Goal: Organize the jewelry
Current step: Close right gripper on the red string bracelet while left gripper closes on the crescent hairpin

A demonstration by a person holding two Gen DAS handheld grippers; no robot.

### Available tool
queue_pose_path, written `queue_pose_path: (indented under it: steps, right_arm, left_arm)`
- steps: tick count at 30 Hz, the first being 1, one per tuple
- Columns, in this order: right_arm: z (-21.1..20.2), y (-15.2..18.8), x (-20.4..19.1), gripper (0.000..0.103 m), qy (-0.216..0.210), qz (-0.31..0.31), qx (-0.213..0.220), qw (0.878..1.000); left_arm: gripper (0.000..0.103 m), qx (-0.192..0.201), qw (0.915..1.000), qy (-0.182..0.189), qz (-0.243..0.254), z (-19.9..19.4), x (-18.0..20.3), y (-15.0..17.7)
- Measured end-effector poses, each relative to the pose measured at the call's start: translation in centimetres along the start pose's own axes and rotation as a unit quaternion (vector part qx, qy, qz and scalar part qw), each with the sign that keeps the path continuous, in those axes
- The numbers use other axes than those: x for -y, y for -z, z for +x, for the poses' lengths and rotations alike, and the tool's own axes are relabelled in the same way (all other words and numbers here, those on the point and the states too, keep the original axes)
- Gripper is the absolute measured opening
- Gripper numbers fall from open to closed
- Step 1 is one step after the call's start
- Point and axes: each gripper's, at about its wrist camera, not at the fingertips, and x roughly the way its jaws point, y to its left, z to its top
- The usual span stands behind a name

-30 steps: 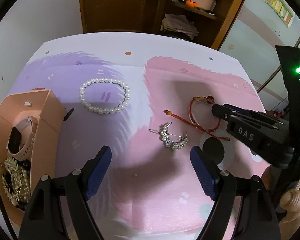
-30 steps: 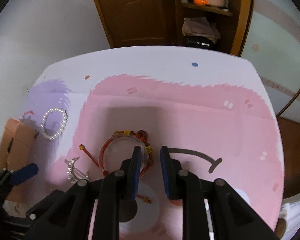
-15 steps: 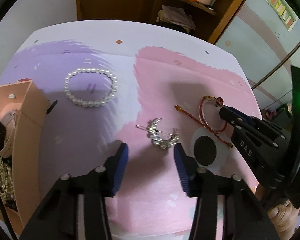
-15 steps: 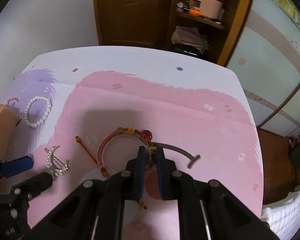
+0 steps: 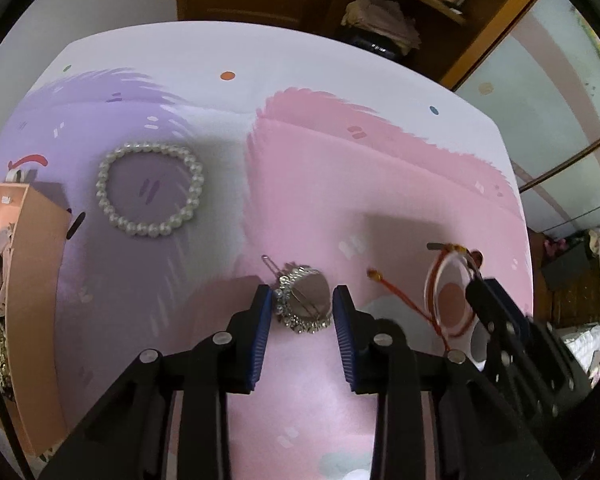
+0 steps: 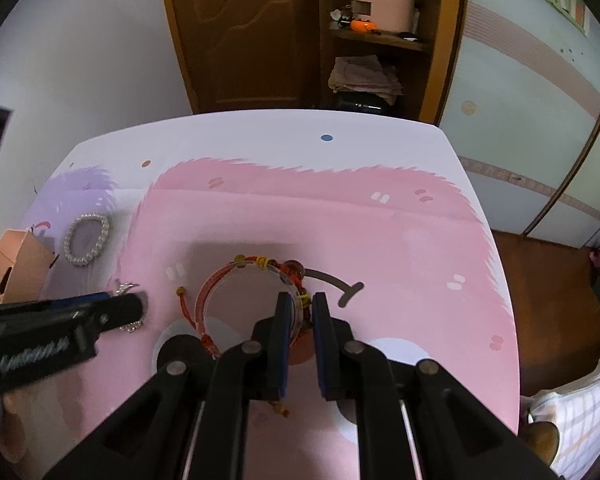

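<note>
Left wrist view
Left gripper [image 5: 302,300]: jaws were closing around the crescent-shaped rhinestone hair clip [image 5: 302,307]; whether the pads touched it could not be told.
White pearl bead bracelet [image 5: 150,189]: lay up and left of the clip, well apart.
Peach cardboard box [image 5: 36,280]: stood far left of the clip.

Right wrist view
Right gripper [image 6: 300,312]: jaws were together, clamped on the red cord bracelet with clear bangle [image 6: 256,284].
Pink and purple printed tablecloth [image 6: 380,240]: lay under the bracelet.
</note>
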Motion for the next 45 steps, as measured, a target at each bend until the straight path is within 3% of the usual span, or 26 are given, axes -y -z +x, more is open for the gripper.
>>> queue_pose_path:
  steps: [7, 15, 24, 28, 34, 45]
  right_arm:
    - [-0.4, 0.7, 1.4, 0.01, -0.01, 0.021, -0.001, 1.0]
    - [-0.8, 1.1, 1.8, 0.01, -0.019, 0.031, 0.0, 0.999]
    - [-1.4, 1.1, 1.7, 0.01, -0.025, 0.035, 0.006, 0.999]
    - [-1.7, 1.1, 1.7, 0.01, -0.026, 0.034, 0.008, 0.999]
    - [-1.9, 1.1, 1.7, 0.01, -0.028, 0.035, 0.009, 0.999]
    - [-3.1, 1.5, 0.6, 0.01, -0.035, 0.025, 0.012, 0.999]
  left_arm:
    - [0.018, 0.001, 0.9974, -0.058, 0.042, 0.4, 2.3, -0.1]
    - [0.016, -0.012, 0.9915, -0.086, 0.097, 0.4, 3.6, -1.1]
    - [0.015, -0.017, 0.9907, -0.084, 0.106, 1.0, 4.7, -2.2]
    - [0.008, -0.016, 0.9924, -0.073, 0.097, 0.3, 4.1, -2.1]
    - [0.008, -0.018, 0.9929, -0.065, 0.098, -0.2, 3.1, -2.0]
    - [0.006, 0.005, 0.9928, -0.051, 0.109, -4.8, 1.1, 0.0]
